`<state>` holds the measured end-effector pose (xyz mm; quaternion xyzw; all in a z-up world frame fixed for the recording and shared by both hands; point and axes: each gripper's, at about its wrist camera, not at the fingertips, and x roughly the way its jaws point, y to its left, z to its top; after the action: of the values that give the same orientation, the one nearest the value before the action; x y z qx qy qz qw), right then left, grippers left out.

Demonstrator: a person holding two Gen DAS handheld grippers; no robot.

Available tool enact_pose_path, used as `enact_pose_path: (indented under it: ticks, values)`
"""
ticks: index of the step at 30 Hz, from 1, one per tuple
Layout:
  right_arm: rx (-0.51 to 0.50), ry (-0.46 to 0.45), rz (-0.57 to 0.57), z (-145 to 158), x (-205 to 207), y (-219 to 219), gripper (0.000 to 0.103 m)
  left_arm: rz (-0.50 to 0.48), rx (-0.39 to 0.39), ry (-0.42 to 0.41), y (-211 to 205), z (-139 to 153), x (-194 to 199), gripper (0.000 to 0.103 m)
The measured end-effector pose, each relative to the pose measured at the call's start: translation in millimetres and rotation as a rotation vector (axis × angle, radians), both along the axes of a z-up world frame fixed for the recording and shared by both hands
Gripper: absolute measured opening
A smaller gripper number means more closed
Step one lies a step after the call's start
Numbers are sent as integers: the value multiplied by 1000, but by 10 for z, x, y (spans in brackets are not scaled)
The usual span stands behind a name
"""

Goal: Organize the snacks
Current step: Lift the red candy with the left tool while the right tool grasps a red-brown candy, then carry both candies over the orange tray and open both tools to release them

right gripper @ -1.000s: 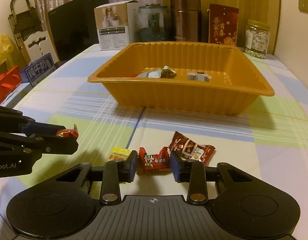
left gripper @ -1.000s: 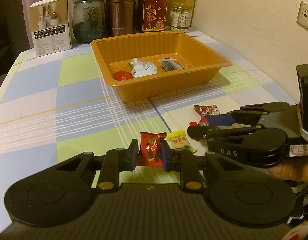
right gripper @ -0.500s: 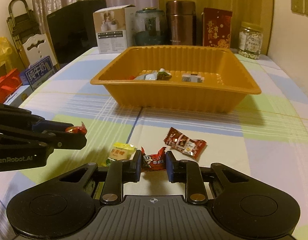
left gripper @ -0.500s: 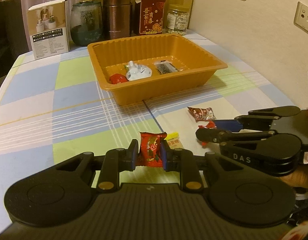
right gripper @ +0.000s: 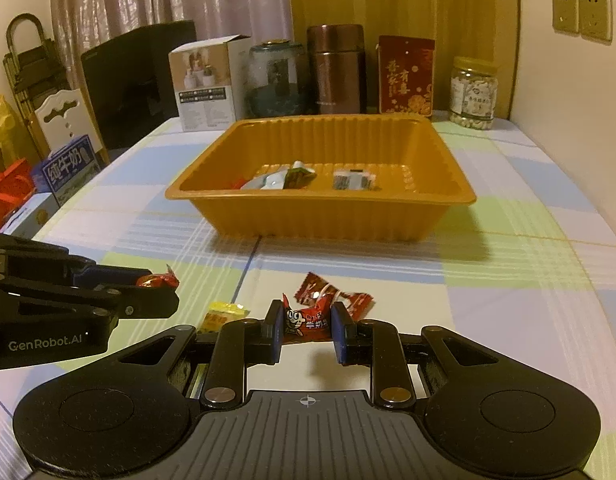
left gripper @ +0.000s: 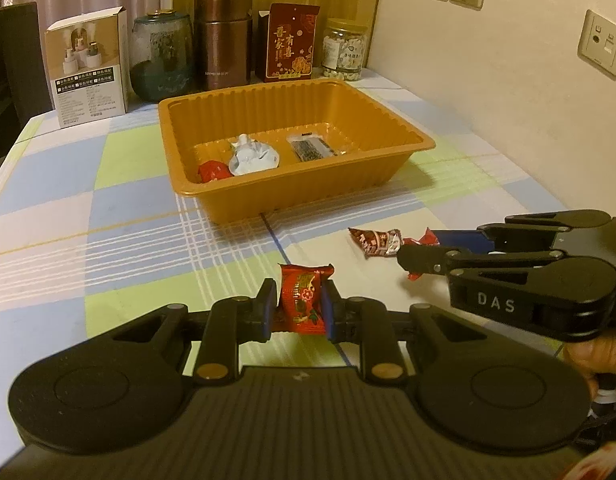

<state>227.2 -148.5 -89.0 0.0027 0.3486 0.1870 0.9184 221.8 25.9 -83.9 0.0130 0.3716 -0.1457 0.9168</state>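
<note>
My left gripper [left gripper: 298,300] is shut on a red snack packet [left gripper: 304,280] held upright above the checked tablecloth; it shows from the side in the right wrist view [right gripper: 160,290]. Beside it, my right gripper [right gripper: 307,320] is shut on a red candy with a cartoon face [right gripper: 308,316], just off the table. An orange tray [left gripper: 292,208] stands ahead of both, holding a red packet [left gripper: 212,170], a white packet [left gripper: 252,156] and a dark packet [left gripper: 312,148]. A red-brown wrapped snack [right gripper: 348,300] and a yellow candy [right gripper: 222,314] lie on the cloth.
Behind the tray stand a white box [left gripper: 88,76], a glass jar [left gripper: 160,60], a brown flask [left gripper: 222,40], a red pouch [left gripper: 292,44] and a plastic jar [left gripper: 344,54]. A wall with sockets runs along the right. Off the table's left edge are a chair and boxes [right gripper: 68,168].
My right gripper closed on the cartoon-face candy and lifted it a little off the cloth. The left gripper kept its hold on the red packet.
</note>
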Motion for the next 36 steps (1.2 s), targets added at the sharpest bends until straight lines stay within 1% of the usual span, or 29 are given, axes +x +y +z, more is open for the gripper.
enact_pose_path:
  ticks: [6, 10, 16, 22, 25, 30, 36]
  values:
    - [2, -27, -23, 107, 36, -109, 25, 3, -10, -18, -6, 67, 33, 21]
    - [8, -57, -44, 217, 115, -185, 25, 6, -11, -51, -19, 174, 105, 21]
    - [35, -91, -73, 347, 248, -270, 25, 10, -15, -107, -45, 350, 292, 21]
    - [57, -118, -93, 445, 458, -331, 25, 16, -13, -149, -50, 455, 550, 21]
    - [62, -131, -97, 490, 588, -324, 25, 20, -9, -167, -32, 484, 684, 21]
    - [82, -142, -117, 510, 833, -343, 25, 37, -29, -176, 20, 498, 908, 21]
    - [112, -136, -135, 485, 1111, -350, 25, 62, -29, -177, 92, 429, 1144, 21]
